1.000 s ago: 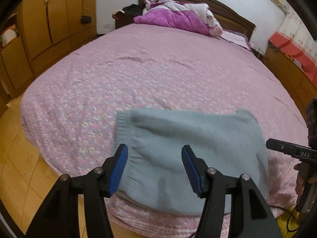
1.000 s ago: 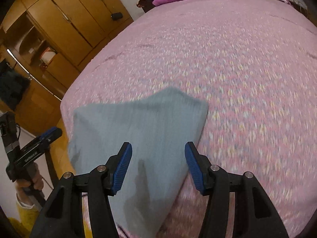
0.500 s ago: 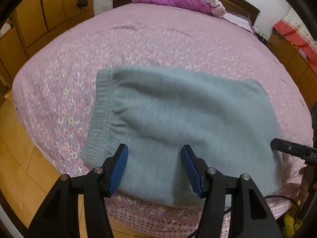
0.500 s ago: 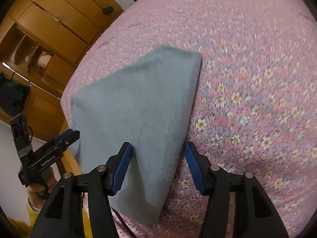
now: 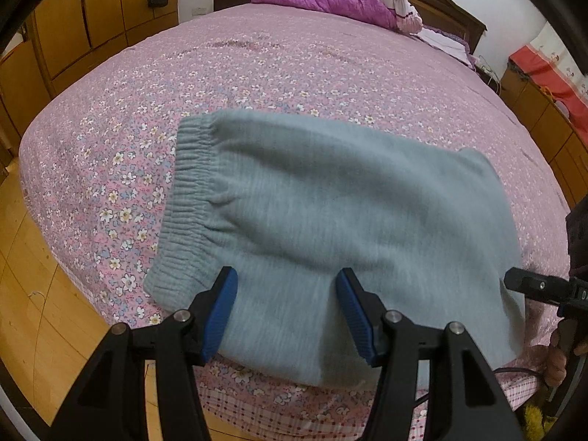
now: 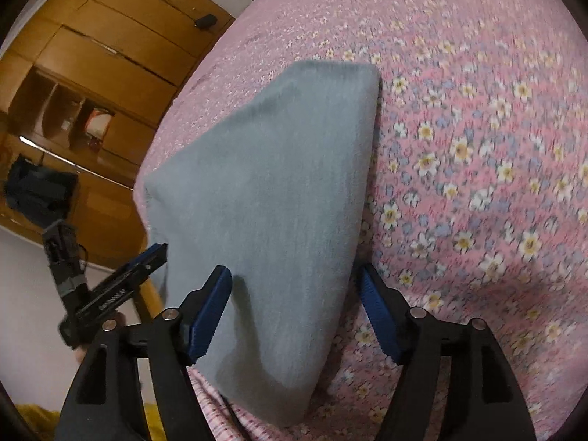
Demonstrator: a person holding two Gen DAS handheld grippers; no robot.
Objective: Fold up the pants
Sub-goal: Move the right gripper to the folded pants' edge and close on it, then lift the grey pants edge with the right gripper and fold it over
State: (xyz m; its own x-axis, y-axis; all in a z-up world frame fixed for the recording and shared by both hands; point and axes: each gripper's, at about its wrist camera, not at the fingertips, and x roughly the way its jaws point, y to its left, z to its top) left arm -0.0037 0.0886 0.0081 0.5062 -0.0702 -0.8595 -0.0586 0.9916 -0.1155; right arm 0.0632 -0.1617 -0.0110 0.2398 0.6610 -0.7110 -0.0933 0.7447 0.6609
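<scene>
Both grippers are seen low over the grey pants [image 5: 330,220], which lie folded on the near edge of the bed [image 5: 257,73]. The right gripper [image 6: 294,312] has just been opened wider, the fabric lying between its pads but no longer pinched. Cloth also lies loose between the parted jaws of the left gripper [image 5: 286,308], which has not changed its spread. The bundle, carried higher a second ago, has been lowered onto the bedspread, so this fold is judged set down and released. Only the left view shows the ribbed waistband [image 5: 191,191]; only the right view shows the folded far corner.
</scene>
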